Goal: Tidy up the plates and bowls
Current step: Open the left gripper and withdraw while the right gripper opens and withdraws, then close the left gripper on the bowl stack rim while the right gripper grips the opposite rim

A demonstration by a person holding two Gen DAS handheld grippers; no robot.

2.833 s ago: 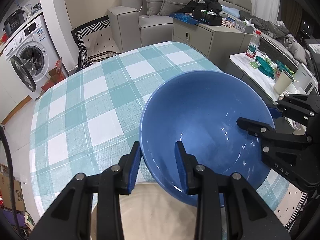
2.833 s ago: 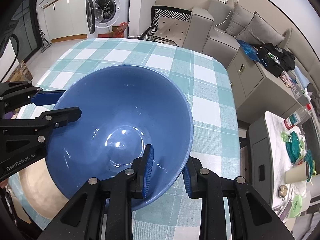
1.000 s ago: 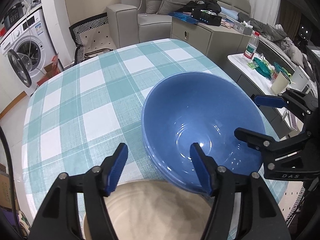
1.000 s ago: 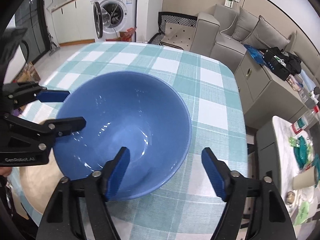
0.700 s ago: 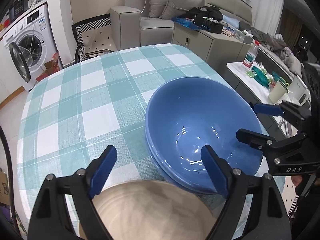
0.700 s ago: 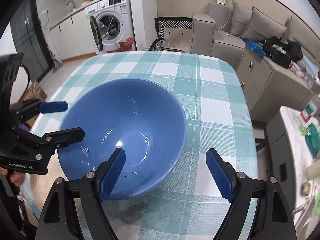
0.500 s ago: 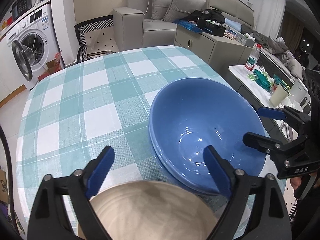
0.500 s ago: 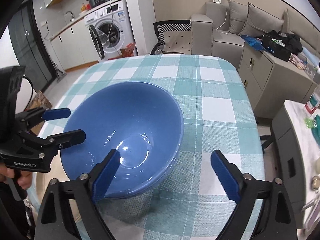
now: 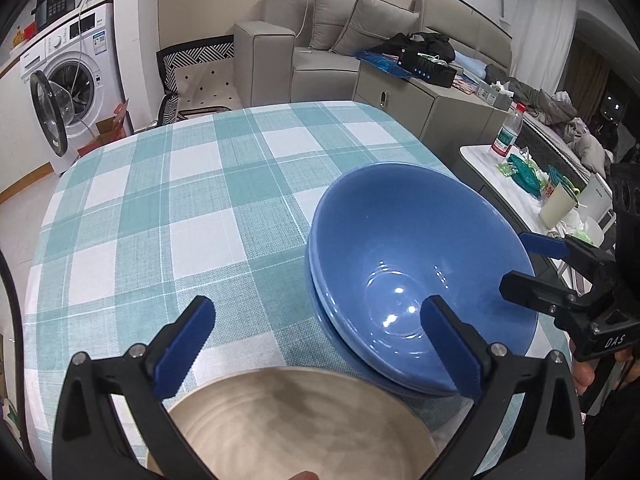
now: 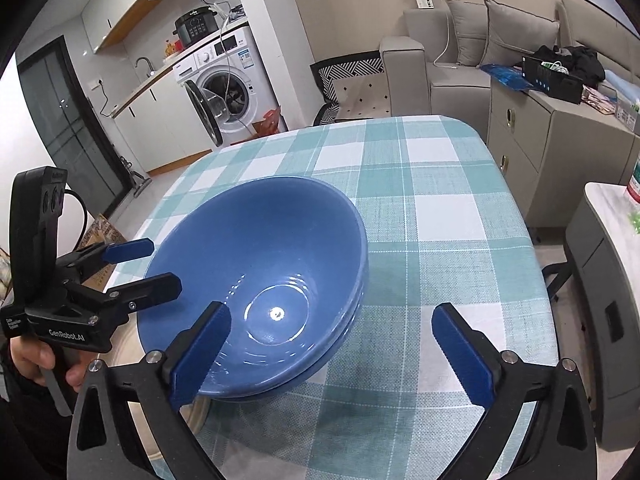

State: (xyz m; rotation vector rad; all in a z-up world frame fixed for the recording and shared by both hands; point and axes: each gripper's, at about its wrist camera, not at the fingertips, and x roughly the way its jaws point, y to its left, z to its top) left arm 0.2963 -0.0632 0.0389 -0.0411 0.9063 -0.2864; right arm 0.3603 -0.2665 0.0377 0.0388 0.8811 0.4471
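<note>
I judge the bowl stacking done: the upper blue bowl (image 9: 420, 256) sits nested in the lower blue bowl (image 10: 344, 330) just ahead of my left hand-held gripper (image 9: 316, 348) and right hand-held gripper (image 10: 330, 354); both jaws opening wide, empty; the beige plate (image 9: 288, 424) directly under the left one remains unsorted on the counter (image 9: 168, 200).

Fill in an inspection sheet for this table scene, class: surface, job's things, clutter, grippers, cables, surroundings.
Surface: table under a teal-and-white checked cloth.
Job's things: blue bowl nested in a second blue bowl; beige plate at the near edge.
Clutter: nothing seen on the table.
Grippers: left gripper and right gripper opening, nothing pressed between the pads.
Cables: black cable behind the left gripper.
Surroundings: washing machine, sofa, cabinet.
</note>
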